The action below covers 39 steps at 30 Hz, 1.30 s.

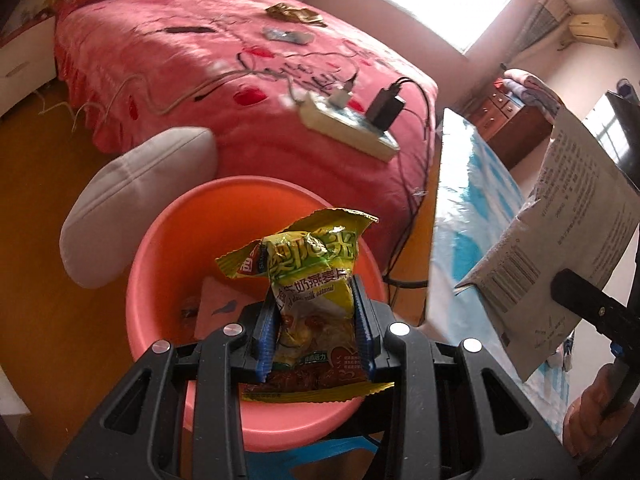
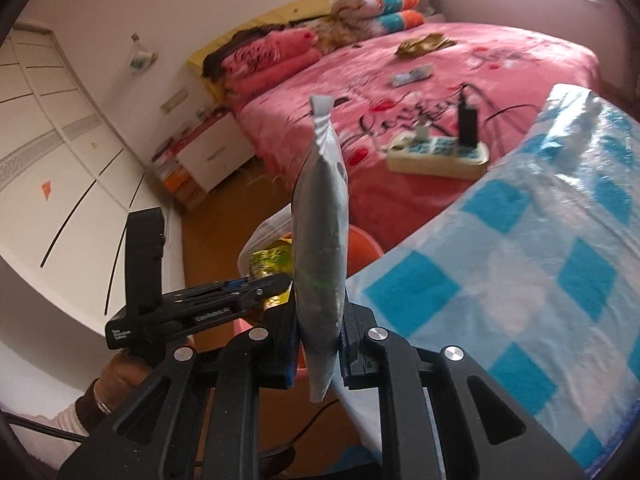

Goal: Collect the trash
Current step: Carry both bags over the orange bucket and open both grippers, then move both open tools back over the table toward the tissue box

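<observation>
My left gripper (image 1: 316,332) is shut on a yellow-green oatmeal wrapper (image 1: 308,276) and holds it over a pink plastic basin (image 1: 168,264), which has a paper scrap (image 1: 218,308) inside. My right gripper (image 2: 318,344) is shut on a grey-white pouch (image 2: 320,248), held upright and seen edge-on. That pouch also shows at the right of the left wrist view (image 1: 560,240), with printed text and a barcode. Two more pieces of trash lie far back on the bed: a gold wrapper (image 1: 296,14) and a silvery wrapper (image 1: 286,36). The left gripper shows in the right wrist view (image 2: 272,284).
A pink bed (image 1: 224,80) fills the background, with a power strip (image 1: 348,128) and cables on it. A grey cushion (image 1: 136,208) leans beside the basin. A blue-and-white checked cloth (image 2: 520,260) covers a surface at the right. A white nightstand (image 2: 208,156) stands by the bed.
</observation>
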### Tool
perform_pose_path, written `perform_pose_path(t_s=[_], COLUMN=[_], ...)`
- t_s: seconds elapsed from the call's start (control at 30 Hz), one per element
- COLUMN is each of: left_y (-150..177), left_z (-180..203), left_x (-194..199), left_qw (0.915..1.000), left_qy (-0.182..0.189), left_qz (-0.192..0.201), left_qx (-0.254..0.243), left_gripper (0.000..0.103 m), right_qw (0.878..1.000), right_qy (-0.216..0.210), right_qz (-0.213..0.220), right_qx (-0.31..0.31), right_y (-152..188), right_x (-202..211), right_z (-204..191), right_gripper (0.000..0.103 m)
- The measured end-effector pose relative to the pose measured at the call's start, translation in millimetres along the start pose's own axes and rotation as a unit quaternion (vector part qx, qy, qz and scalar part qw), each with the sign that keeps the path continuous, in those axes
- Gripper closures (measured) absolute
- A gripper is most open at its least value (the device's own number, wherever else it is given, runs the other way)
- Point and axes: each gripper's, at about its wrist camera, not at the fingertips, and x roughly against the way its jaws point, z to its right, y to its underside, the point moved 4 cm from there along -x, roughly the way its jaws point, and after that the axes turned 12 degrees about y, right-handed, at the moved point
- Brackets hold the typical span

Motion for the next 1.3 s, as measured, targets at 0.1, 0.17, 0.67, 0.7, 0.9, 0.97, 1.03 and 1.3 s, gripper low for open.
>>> perform_pose_path(t_s=[0.1,0.17,0.67,0.7,0.9,0.97,1.03,1.3], left_y=[2,3,-5,-6,-7,-7,-5,2], left_z=[-10,-19,-3,2,38,51,63,97], left_x=[-3,-5,9,10,13,13,12,5], left_qw=[0.9999,0.9996,0.9971,0.9970,0.9950,0.9941,0.9931,0.9902], left_qy=[-0.007,-0.015,-0.070,-0.069,-0.061,-0.055,-0.052,-0.045], left_qz=[-0.002,-0.006,0.019,0.021,0.031,0.031,0.030,0.023], left_qx=[0.011,0.021,-0.023,-0.029,-0.073,-0.087,-0.100,-0.130], left_gripper=[0.068,0.065,0.030,0.029,0.024,0.024,0.024,0.024], right_qw=[1.000,0.999,0.995,0.993,0.986,0.985,0.984,0.980], right_qy=[-0.010,-0.016,0.071,0.079,0.107,0.110,0.114,0.121], right_qz=[-0.015,-0.037,0.076,0.086,0.125,0.131,0.135,0.150], right_qx=[0.011,0.013,-0.011,-0.010,-0.020,-0.027,-0.034,-0.052], right_y=[-1,2,28,30,41,45,48,57], right_x=[-18,-30,30,36,59,62,67,85], right_z=[-18,-24,26,29,48,54,59,75], right_gripper=[0.083,0.078,0.014,0.014,0.011,0.011,0.011,0.011])
